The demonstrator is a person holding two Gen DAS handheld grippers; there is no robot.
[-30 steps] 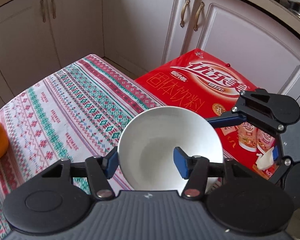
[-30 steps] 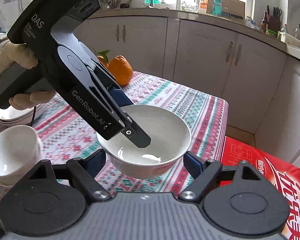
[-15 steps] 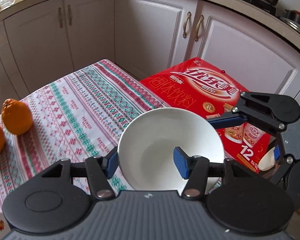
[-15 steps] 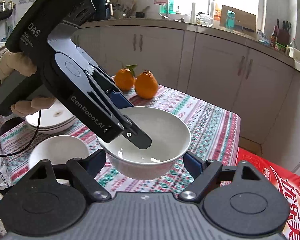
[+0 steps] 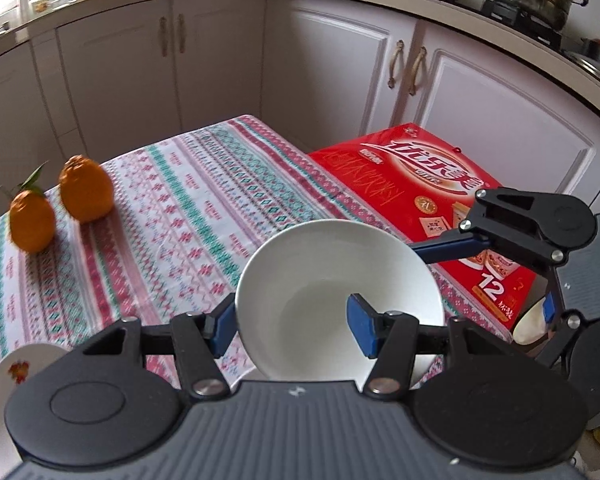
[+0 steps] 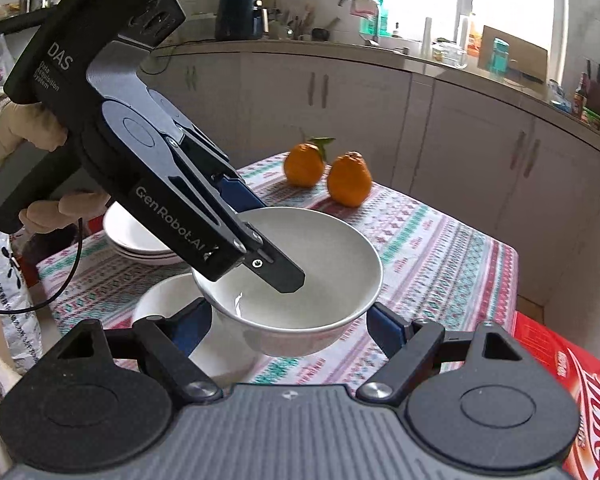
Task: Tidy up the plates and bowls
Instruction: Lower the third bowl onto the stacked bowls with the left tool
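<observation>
Carrying the slick, brittle white bowl (image 5: 332, 272) above the small bowl (image 6: 160, 300), pinching its rim in clenched left tongs (image 5: 292, 328), flanking with right tongs (image 6: 288, 324), grip unclear.

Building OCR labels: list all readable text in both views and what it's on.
"DAS": black body of the left gripper, right wrist view.
"Data Acquisition System": small print under it, barely legible.
"GenRobot.AI": same gripper's black finger arm.
"12": red cardboard drink carton beside the table.
Large white Chinese brand lettering on the carton: visible, not transcribed here.
Carton's small print: too blurred.
</observation>
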